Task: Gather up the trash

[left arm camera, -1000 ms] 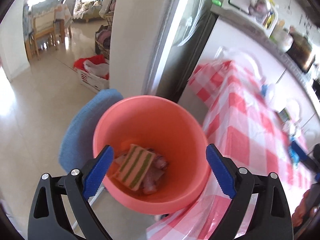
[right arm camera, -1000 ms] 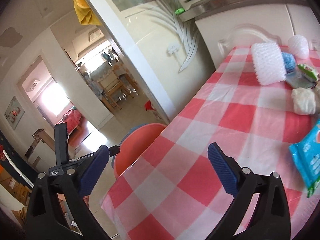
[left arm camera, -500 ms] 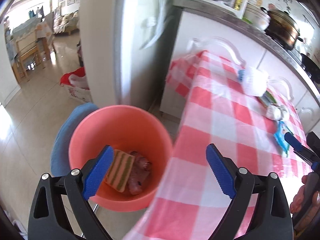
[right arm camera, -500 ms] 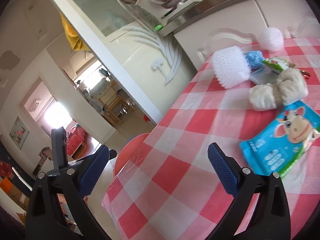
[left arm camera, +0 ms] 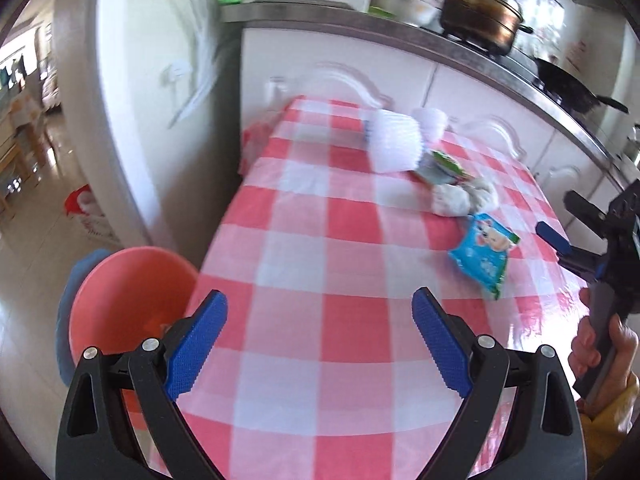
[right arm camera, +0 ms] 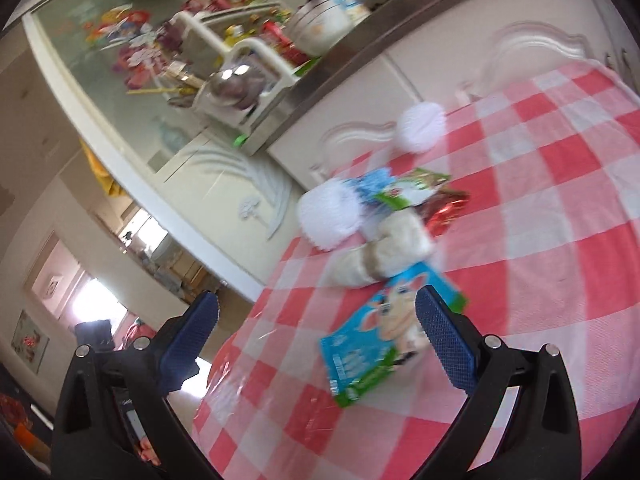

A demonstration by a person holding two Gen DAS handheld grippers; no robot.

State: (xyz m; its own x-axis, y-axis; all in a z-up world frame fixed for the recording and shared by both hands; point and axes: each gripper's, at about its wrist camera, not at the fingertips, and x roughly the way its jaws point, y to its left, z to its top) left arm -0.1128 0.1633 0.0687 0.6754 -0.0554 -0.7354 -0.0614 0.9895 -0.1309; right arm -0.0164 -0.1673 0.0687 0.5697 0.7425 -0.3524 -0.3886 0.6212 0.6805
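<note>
Trash lies in a loose cluster on the red-and-white checked tablecloth [left arm camera: 304, 240]. Nearest my right gripper [right arm camera: 316, 316] is a blue snack wrapper [right arm camera: 384, 336] with a cartoon animal face and a green edge, flat on the cloth. Behind it I see a crumpled whitish wad [right arm camera: 384, 256], then a white foam net sleeve [right arm camera: 332, 216], a bit of blue foam net [right arm camera: 372, 182], a green-and-white packet [right arm camera: 412, 190] and a shiny red foil scrap [right arm camera: 444, 210], all bunched close together. A second white foam net [right arm camera: 422, 128] sits a little apart, toward the cabinet [right arm camera: 432, 68].

My right gripper's blue pads [right arm camera: 444, 344] are spread wide with nothing between them; in its view the blue wrapper sits between the pads, its right side hidden behind the right pad, but I cannot tell whether anything touches.

My left gripper [left arm camera: 320, 340] is also spread and empty, over the near part of the cloth, well apart from the cluster. From its view the blue wrapper [left arm camera: 482, 256] lies ahead and to the right, close to the right gripper [left arm camera: 560, 244] at the frame's edge. The pink bin [left arm camera: 120, 292] stands beside the table edge, at the left pad.
</note>
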